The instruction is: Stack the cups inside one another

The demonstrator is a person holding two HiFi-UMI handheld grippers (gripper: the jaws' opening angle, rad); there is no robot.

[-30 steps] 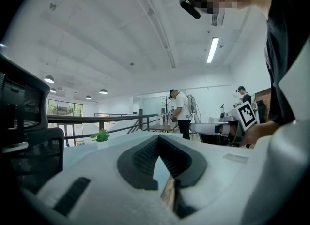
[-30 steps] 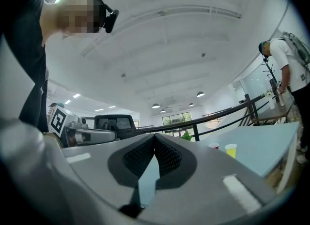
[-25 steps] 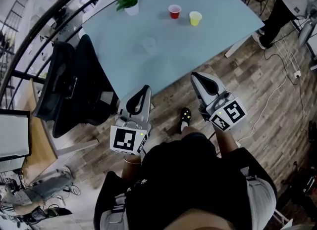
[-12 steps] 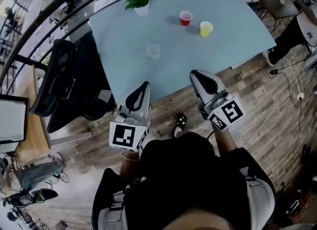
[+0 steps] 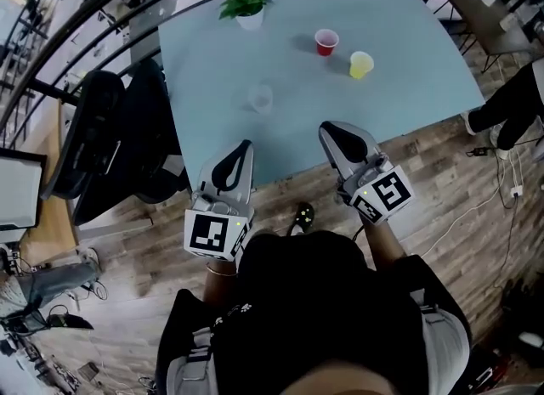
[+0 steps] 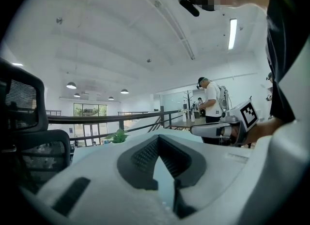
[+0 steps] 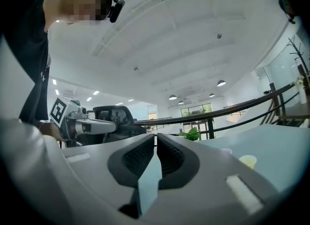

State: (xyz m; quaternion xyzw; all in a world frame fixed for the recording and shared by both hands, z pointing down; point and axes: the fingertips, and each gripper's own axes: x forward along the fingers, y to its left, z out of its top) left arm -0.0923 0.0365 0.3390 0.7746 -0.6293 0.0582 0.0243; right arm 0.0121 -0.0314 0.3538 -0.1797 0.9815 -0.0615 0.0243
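Hovering at table [image 5: 399, 45]: left gripper [image 5: 246, 143], right gripper [image 5: 328, 128]; both closed, empty.

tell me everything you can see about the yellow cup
The yellow cup is small, slightly tapered and looks like translucent plastic. It stands upright, mouth up, on the pale blue table, toward its far right part. The red cup stands close on its left, with a gap between them. Nothing appears to be stacked in it, and only the table touches it.
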